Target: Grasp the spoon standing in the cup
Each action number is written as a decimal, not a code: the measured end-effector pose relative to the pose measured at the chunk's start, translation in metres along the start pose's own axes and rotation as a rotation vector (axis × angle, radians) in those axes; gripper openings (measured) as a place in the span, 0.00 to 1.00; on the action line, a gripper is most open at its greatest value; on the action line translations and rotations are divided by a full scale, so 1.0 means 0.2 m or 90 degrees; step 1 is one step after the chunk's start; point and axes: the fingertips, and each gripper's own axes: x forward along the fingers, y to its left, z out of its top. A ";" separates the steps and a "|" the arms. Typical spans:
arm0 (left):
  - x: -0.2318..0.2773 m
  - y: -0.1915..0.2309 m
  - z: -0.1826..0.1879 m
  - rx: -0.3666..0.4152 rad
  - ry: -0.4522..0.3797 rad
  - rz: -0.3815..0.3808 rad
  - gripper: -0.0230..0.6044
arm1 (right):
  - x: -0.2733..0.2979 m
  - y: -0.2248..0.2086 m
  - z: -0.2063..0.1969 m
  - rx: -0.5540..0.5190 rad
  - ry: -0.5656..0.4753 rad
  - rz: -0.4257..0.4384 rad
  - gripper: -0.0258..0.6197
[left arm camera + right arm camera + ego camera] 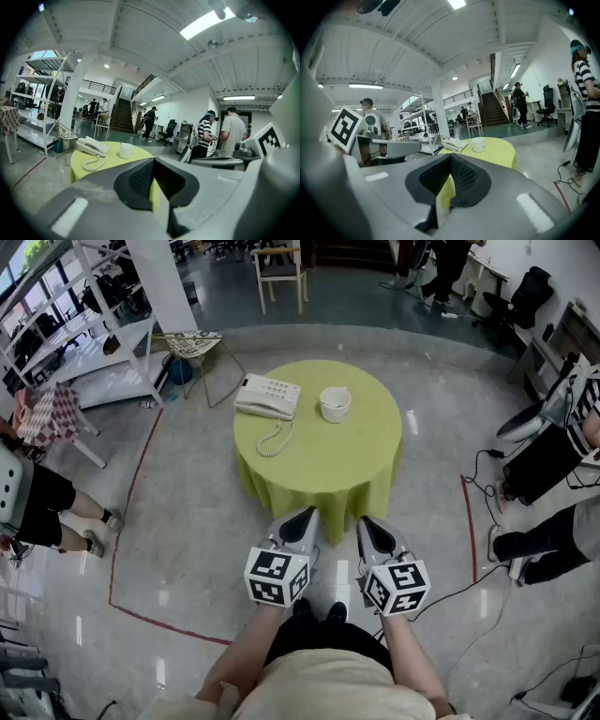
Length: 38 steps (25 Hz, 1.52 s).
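Observation:
A white cup (335,405) stands on the round table with the yellow-green cloth (328,465), right of a white telephone (267,397). The spoon's thin handle (120,144) sticks up from the cup (126,150) in the left gripper view; in the right gripper view I see the cup (478,144) and the telephone (454,144), but no spoon that I can make out. My left gripper (302,518) and right gripper (372,524) hang side by side before the table's near edge, well short of the cup. Both are shut with nothing in them, left (153,161) and right (451,157) alike.
A wooden chair (281,273) stands beyond the table, a wire chair (197,348) and white shelving (94,334) to the back left. People sit or stand at the left (47,502) and right (562,446). Red tape (131,493) and cables (487,577) lie on the floor.

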 end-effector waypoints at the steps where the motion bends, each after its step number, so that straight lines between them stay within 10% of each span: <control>1: 0.00 -0.01 0.00 -0.001 0.001 0.001 0.04 | -0.01 -0.01 0.00 0.001 0.001 0.000 0.04; 38: 0.31 0.13 0.07 -0.006 0.001 0.055 0.09 | 0.16 -0.30 0.06 0.037 -0.005 0.026 0.04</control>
